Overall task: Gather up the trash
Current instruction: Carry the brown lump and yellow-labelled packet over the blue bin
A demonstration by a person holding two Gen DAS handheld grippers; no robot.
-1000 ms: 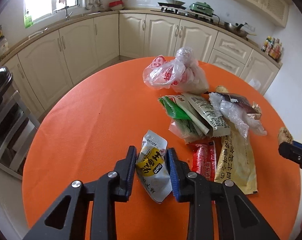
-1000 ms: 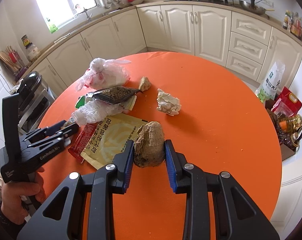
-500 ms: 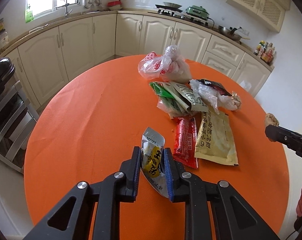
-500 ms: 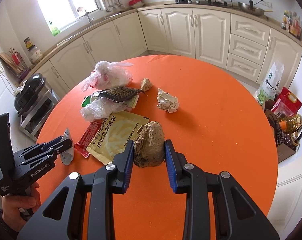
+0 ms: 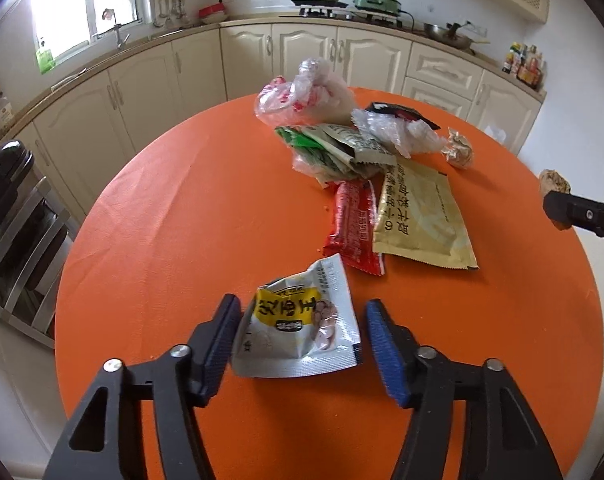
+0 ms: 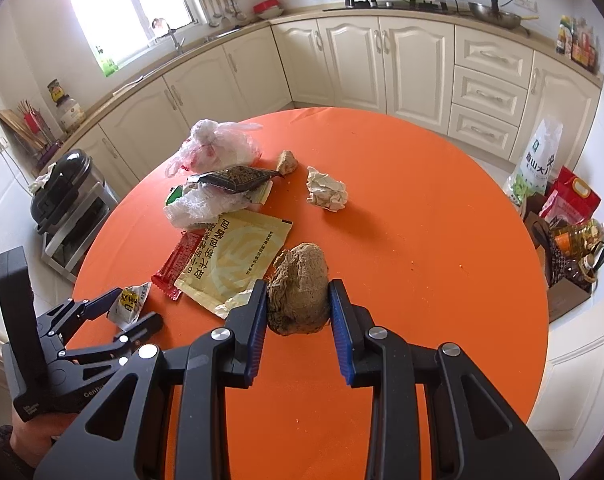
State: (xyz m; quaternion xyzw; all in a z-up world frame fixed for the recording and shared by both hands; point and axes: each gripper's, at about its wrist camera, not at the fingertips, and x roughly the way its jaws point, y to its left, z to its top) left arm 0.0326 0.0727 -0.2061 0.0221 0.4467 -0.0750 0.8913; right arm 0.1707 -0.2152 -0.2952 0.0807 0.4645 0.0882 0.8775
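Observation:
A white and yellow snack packet (image 5: 298,328) sits between the jaws of my left gripper (image 5: 302,308), low over the orange round table (image 5: 182,240). The jaws are opening: the right pad stands clear of the packet and the left pad is at its edge. In the right wrist view the same packet (image 6: 130,300) shows at the left gripper (image 6: 130,312) near the table's left rim. My right gripper (image 6: 298,292) is shut on a brown crumpled lump (image 6: 300,288), held above the table. The right gripper (image 5: 557,208) and its lump (image 5: 554,180) also appear at the left wrist view's right edge.
More trash lies in a heap past the packet: a tan pouch (image 5: 417,216), a red wrapper (image 5: 353,224), green and grey sachets (image 5: 333,148) and a knotted plastic bag (image 5: 305,92). A crumpled paper ball (image 6: 325,194) and a small brown lump (image 6: 287,161) lie apart. Cabinets ring the table.
The left gripper pulled back toward the table's near side with the packet, then its jaws spread and the packet unfolded between them. The right gripper kept its grip on the lump.

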